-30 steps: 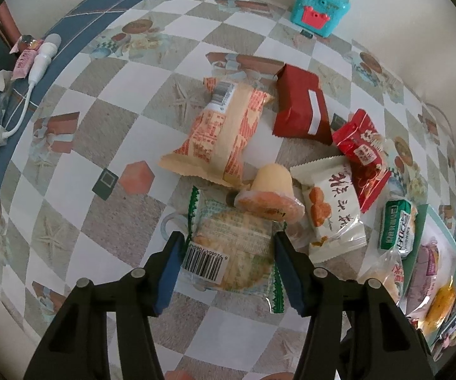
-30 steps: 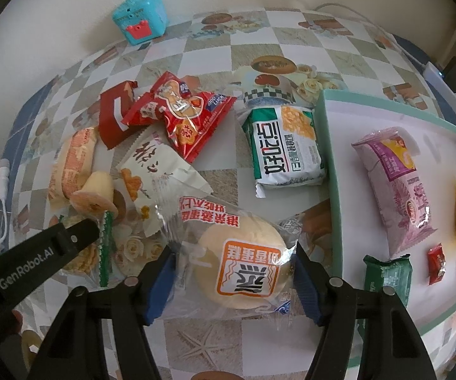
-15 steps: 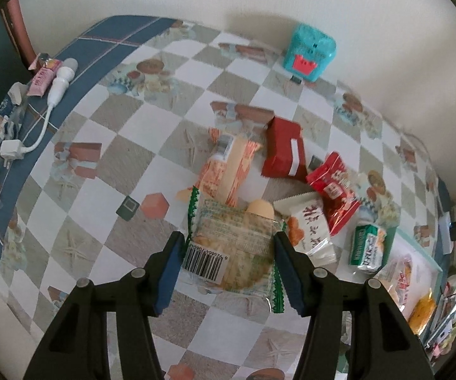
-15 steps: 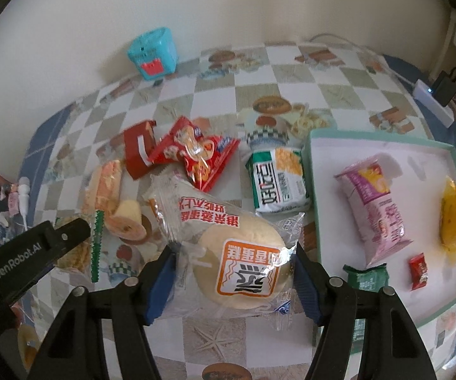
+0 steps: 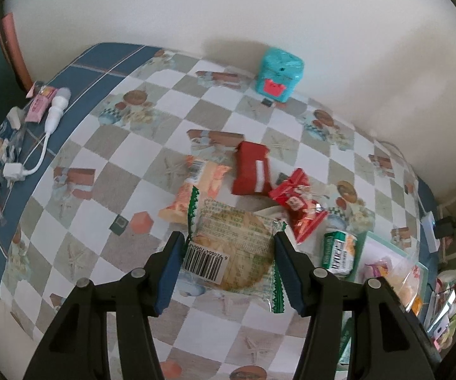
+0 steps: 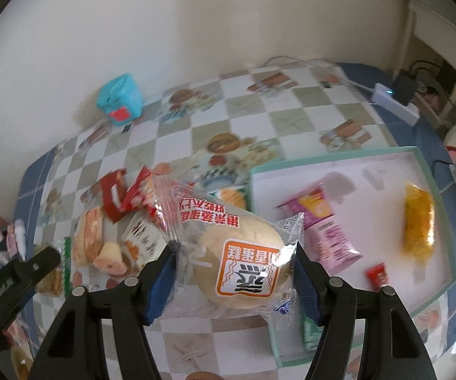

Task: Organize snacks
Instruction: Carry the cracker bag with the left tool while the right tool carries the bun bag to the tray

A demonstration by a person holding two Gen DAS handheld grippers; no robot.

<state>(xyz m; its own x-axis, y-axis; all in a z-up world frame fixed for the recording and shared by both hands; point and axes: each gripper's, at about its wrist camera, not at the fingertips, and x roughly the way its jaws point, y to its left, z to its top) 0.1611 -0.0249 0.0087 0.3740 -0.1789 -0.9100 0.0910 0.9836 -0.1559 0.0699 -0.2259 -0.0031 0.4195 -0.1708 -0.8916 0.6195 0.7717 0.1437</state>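
At the far left of the checkered-cloth table (image 5: 79, 145), a white charger cable (image 5: 42, 145) lies well apart from the snacks. The left claw (image 5: 228, 266) is clamped on a clear green-edged packet holding a round rice cracker (image 5: 232, 253), pads against both side edges, lifted above the table. That cracker looks brittle and light, so a gentle squeeze on the film margins suits it better than pressure across the disc. Beneath it lie an orange wrapped biscuit pack (image 5: 196, 193), a dark red box (image 5: 253, 171) and a shiny red crinkled bag (image 5: 297, 202). Further right, the right claw (image 6: 234, 272) grips a clear bag with a pale round steamed cake (image 6: 240, 262), held above the table just beside the teal-rimmed white tray (image 6: 338, 155). The cake is likely soft, and its film slippery.
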